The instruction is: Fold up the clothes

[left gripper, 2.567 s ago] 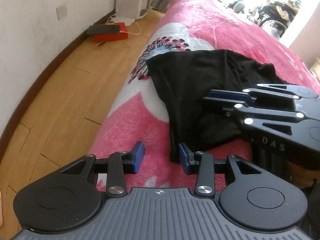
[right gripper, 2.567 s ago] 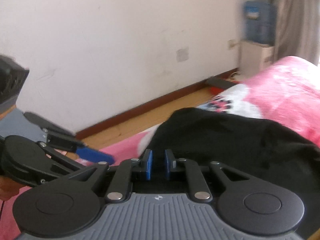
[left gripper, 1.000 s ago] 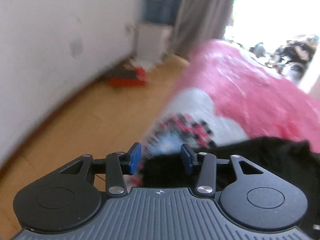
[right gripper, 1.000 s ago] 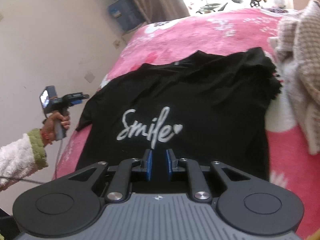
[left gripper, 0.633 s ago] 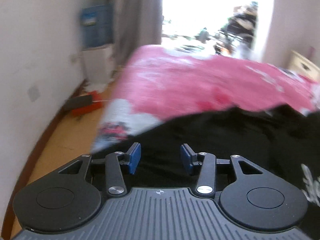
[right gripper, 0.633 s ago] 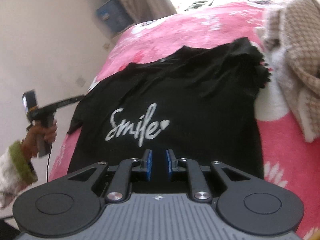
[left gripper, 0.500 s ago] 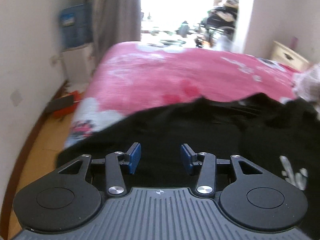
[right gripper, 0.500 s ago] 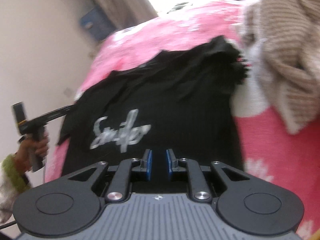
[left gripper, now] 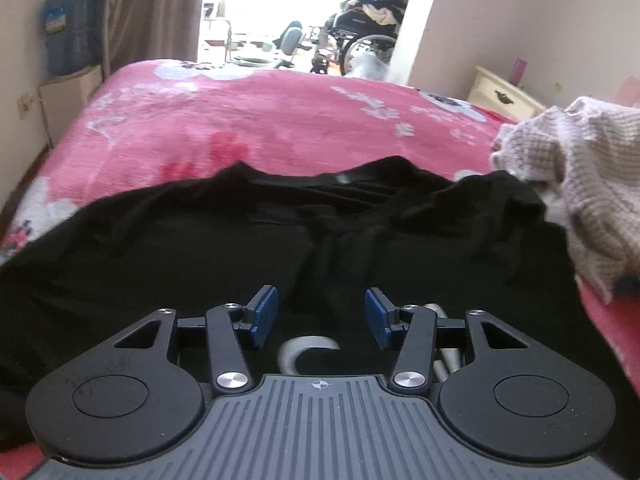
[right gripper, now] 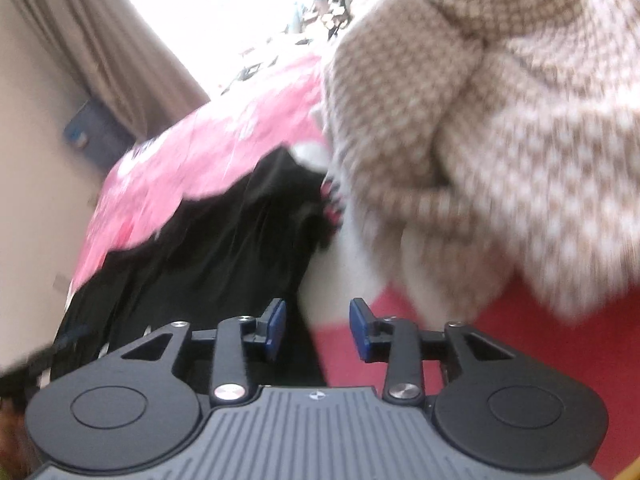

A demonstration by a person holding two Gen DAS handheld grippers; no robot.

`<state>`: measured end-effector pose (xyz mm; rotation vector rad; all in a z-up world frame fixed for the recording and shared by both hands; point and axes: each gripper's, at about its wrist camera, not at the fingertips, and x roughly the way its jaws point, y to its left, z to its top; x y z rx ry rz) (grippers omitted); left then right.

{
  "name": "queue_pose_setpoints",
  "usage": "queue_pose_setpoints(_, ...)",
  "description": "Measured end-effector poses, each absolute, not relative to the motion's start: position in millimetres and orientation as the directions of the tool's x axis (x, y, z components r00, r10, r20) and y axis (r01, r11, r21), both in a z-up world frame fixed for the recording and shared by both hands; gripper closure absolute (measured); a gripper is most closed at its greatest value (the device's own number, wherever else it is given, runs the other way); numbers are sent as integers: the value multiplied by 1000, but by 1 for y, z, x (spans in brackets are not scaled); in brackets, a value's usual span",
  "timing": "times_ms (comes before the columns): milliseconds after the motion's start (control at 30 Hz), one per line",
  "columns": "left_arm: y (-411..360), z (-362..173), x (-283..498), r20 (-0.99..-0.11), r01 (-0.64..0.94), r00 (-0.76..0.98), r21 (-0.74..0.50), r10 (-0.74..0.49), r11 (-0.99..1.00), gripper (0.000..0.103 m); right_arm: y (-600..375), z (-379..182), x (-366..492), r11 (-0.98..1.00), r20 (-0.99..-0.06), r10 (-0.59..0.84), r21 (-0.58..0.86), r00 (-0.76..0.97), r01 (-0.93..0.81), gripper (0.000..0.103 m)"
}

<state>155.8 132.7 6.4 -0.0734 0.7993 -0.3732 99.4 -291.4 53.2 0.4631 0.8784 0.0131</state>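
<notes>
Since half a second ago the right gripper (right gripper: 317, 328) has parted its fingers, which stood nearly together over the printed front, and its view has swung off that print toward the garment's right edge. The left gripper (left gripper: 321, 322) has kept its fingers wide apart and now faces squarely up the bed.

The black T-shirt (left gripper: 200, 248) lies spread front-up across the near part of the pink floral blanket (left gripper: 260, 120), collar toward the far end. Both grippers hang above it with fingers apart and nothing held. Its white lettering is mostly hidden: only a curved stroke shows behind the left gripper's frame. Its near hem is cut off by both gripper bodies. In the right wrist view the T-shirt (right gripper: 208, 256) is smeared by motion, and its sleeve edge cannot be made out clearly.

A beige checked knit garment (right gripper: 500, 128) lies heaped just beside the T-shirt's right shoulder, apparently touching it; its full extent runs out of view.

Beyond the bed: a grey curtain (left gripper: 152, 12), a blue water bottle (left gripper: 68, 32) on a white stand at the left wall, a cream bedside cabinet (left gripper: 504, 94) at right, and a wheelchair (left gripper: 360, 32) in the overexposed doorway.
</notes>
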Motion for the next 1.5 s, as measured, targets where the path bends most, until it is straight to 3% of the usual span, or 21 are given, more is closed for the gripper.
queue_pose_setpoints(300,96,0,146,-701,364,587,-217,-405,905,54,-289,36,122,983,-732,9,132,682,129,65)
queue_pose_setpoints(333,95,-1,146,-704,366,583,-218,-406,905,54,-289,30,125,985,-740,-5,112,672,132,75)
queue_pose_setpoints(367,93,-2,147,-708,364,580,-218,-404,905,54,-289,24,128,987,-748,-20,93,663,134,76)
queue_pose_setpoints(533,91,-7,145,-720,355,568,-223,-398,908,53,-290,3,146,990,-752,-107,-21,651,140,77)
queue_pose_setpoints(667,92,-13,147,-744,344,553,-207,-376,916,53,-321,-3,188,982,-728,-162,-56,666,178,84)
queue_pose_setpoints(833,95,-11,145,-751,347,555,-182,-358,920,53,-343,-5,230,978,-695,-202,-186,690,99,87)
queue_pose_setpoints(1033,104,-12,143,-770,321,548,-166,-326,932,53,-374,-1,292,967,-696,-195,-256,691,15,88)
queue_pose_setpoints(1333,105,-12,144,-801,278,544,-108,-249,954,52,-399,-10,370,940,-652,-254,-339,715,25,88)
queue_pose_setpoints(1500,103,-11,149,-807,255,543,-106,-233,961,52,-381,-21,367,906,-597,-313,-422,739,43,82)
